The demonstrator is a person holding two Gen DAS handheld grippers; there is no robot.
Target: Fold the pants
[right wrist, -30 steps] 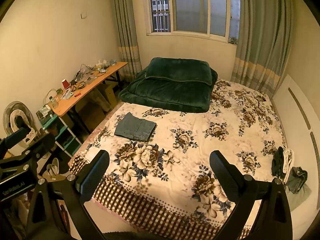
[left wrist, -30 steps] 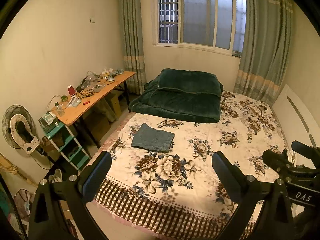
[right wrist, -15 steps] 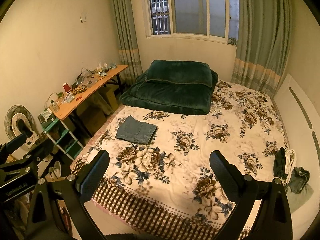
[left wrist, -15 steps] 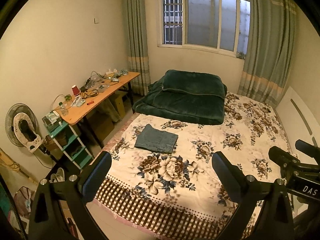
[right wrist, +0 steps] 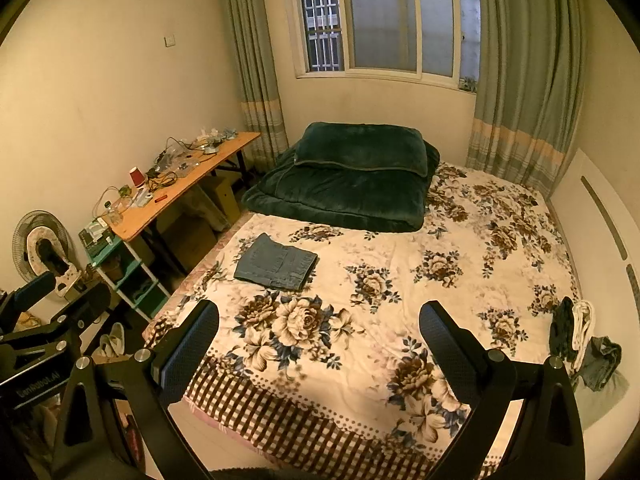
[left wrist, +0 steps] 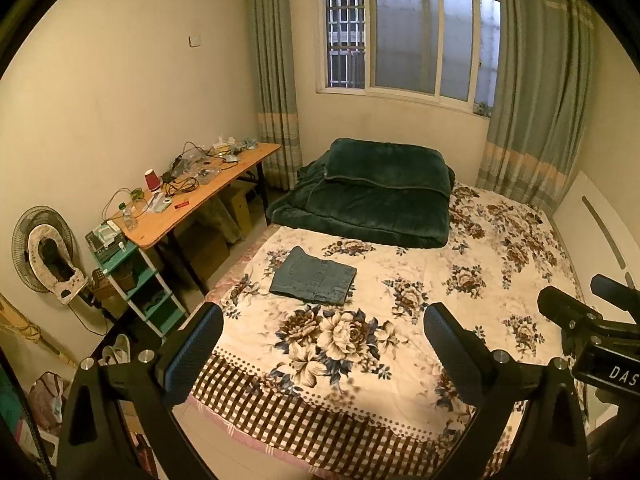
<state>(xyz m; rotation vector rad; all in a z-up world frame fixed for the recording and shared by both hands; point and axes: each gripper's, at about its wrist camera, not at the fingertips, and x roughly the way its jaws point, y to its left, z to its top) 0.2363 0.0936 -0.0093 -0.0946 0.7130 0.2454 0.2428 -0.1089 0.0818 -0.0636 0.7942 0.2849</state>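
We hold both tongs up at the foot of the bed (left wrist: 420,292), well apart from the bedding. Left tongs (left wrist: 322,354) gape wide, nothing between the pads. Right tongs (right wrist: 318,350) same: spread wide, holding nothing. Each wrist view catches the other tongs at its edge.

Pants (left wrist: 313,276) are denim, folded into a compact rectangle, lying flat on the floral bedspread near the bed's left side, closer to the foot than the dark green quilt (left wrist: 372,196). Pants and quilt sit apart, bare bedspread between them. In the right wrist view the pants (right wrist: 276,262) sit beyond and a bit left of the left pad.

Quilt is folded and stacked at the head end under the window (left wrist: 408,36). A small heap of clothes (right wrist: 584,344) lies at the bed's right edge, well apart from the pants. A wooden tabletop (left wrist: 200,200) stands left of the bed, cluttered with cables and a red cup (left wrist: 152,180). A fan (left wrist: 42,248) stands by the left wall.
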